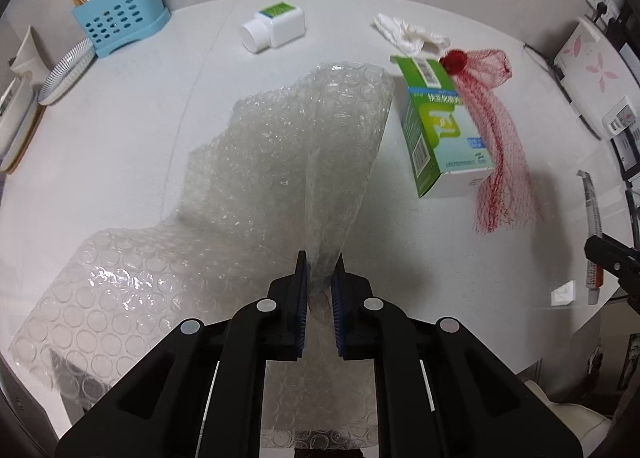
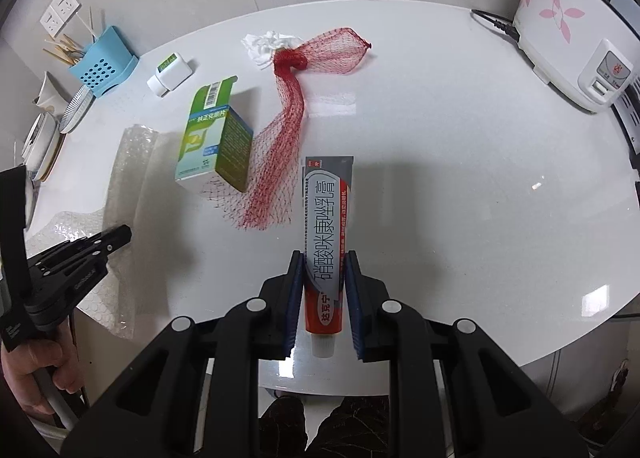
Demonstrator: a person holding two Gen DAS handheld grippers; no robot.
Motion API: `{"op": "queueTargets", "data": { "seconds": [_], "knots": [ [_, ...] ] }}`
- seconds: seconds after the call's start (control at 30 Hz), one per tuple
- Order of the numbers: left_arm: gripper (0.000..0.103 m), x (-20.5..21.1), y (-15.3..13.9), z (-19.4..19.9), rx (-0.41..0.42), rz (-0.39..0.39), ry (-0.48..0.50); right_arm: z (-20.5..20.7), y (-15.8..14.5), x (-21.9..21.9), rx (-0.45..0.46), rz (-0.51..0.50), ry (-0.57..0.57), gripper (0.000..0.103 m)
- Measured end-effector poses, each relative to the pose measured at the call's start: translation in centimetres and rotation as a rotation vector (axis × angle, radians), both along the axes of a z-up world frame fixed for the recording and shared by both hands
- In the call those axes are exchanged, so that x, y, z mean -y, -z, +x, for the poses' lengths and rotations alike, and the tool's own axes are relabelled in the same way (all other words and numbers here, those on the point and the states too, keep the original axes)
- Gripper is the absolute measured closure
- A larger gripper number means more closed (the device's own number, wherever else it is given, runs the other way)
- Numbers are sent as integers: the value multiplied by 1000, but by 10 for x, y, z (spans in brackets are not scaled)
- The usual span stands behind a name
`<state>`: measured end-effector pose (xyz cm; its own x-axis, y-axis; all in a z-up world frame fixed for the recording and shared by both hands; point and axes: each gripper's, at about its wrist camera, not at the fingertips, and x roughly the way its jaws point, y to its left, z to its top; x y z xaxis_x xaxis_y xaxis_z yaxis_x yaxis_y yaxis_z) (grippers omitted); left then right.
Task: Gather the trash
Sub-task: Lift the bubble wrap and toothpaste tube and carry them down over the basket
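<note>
Bubble wrap (image 1: 280,146) is pinched in the clenched left gripper (image 1: 320,294), its sheet trailing over the white table (image 1: 120,118). Right gripper (image 2: 322,290) clamps an ointment tube (image 2: 326,226). Beyond lie a green box (image 2: 212,138), red netting (image 2: 288,118) and crumpled tissue (image 2: 268,44).

carton (image 2: 214,134) lies between bubble wrap (image 2: 132,162) and netting (image 2: 280,146).

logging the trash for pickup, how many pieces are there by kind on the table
bubble wrap sheet: 1
green medicine box: 1
red mesh net bag: 1
crumpled white tissue: 1
white pill bottle: 1
ointment tube: 1
total: 6
</note>
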<state>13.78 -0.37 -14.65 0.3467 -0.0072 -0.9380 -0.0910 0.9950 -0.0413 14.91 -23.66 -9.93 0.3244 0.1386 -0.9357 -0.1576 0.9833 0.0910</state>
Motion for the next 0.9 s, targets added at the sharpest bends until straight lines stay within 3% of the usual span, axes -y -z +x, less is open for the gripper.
{"op": "queueTargets", "data": {
  "seconds": [0.53,0.9],
  "knots": [
    [93,-28,-70,-51,173,-59,24,-42,-43,-34,139,-17,11,83],
    [93,-46,-80,-105,220,-91,153,-118,-48,-68,188,-4,71,83]
  ]
}}
